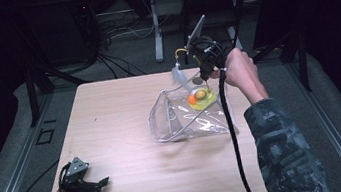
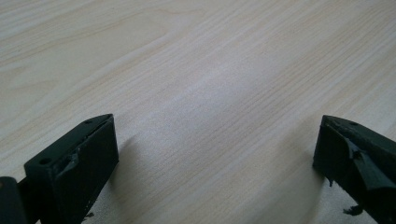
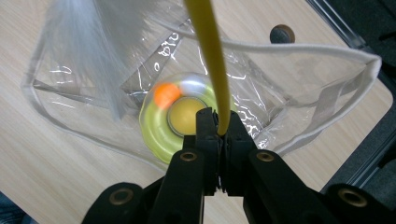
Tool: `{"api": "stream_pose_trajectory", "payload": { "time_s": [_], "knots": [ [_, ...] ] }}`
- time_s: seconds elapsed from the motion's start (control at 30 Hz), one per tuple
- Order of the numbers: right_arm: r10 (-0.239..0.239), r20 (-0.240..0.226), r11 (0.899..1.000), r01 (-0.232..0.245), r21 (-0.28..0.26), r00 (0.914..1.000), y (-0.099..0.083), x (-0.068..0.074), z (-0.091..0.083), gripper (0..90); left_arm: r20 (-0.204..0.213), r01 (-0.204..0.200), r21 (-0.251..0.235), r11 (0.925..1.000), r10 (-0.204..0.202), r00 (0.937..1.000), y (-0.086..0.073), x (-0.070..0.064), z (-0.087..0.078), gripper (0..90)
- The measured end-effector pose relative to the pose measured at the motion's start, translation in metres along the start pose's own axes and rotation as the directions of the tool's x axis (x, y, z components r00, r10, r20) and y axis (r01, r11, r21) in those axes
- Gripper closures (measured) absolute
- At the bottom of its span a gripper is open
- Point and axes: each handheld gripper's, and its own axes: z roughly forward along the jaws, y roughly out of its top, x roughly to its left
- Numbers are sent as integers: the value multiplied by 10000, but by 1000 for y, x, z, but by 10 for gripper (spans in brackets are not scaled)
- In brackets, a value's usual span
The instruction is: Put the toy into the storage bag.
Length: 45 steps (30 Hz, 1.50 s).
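Note:
A clear plastic bag [image 1: 182, 122] lies on the table right of centre, its white-edged mouth [image 3: 327, 49] open. In the mouth sits a round yellow toy base [image 1: 201, 97] [image 3: 180, 119] with an orange ball [image 3: 166, 93] in its ring. A thin yellow rod [image 3: 211, 51] rises from the base and ends in a hook [image 1: 181, 50]. A pale feather [image 1: 179, 77] [image 3: 88, 42] hangs beside it, blurred. My right gripper [image 1: 202, 73] [image 3: 218, 119] is shut on the rod just above the base. My left gripper [image 1: 101, 182] [image 2: 215, 154] rests open on bare wood at the near left corner.
The light wooden table [image 1: 111, 119] has a small round hole [image 3: 282, 33] near its edge by the bag. The right gripper's black cable [image 1: 232, 133] trails across the table's right side. Cables and stand legs [image 1: 156, 37] lie on the floor beyond the far edge.

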Motion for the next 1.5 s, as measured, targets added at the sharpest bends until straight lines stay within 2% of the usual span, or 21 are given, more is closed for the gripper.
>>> {"api": "stream_pose_trajectory", "payload": {
  "time_s": [0.43, 0.73, 1.1, 1.5],
  "knots": [
    [91, -218, 9977, -76, 673, 9997, -18, -3, 37, 877, -7, 18, -40, 10000, -18, 10000, 0, 0, 0, 0],
    [48, -283, 9940, -16, 1097, 9996, -23, 0, 52, 878, -3, 40, -9, 10000, -40, 10000, 0, 0, 0, 0],
    [47, -345, 9908, 0, 1351, 9994, -24, 4, 66, 878, -2, -2, -2, 10000, 2, 10000, 0, 0, 0, 0],
    [-205, -177, 9755, 239, 2187, 9996, -22, 10, 83, 878, 12, 52, -11, 10000, -52, 10000, 0, 0, 0, 0]
  ]
}}
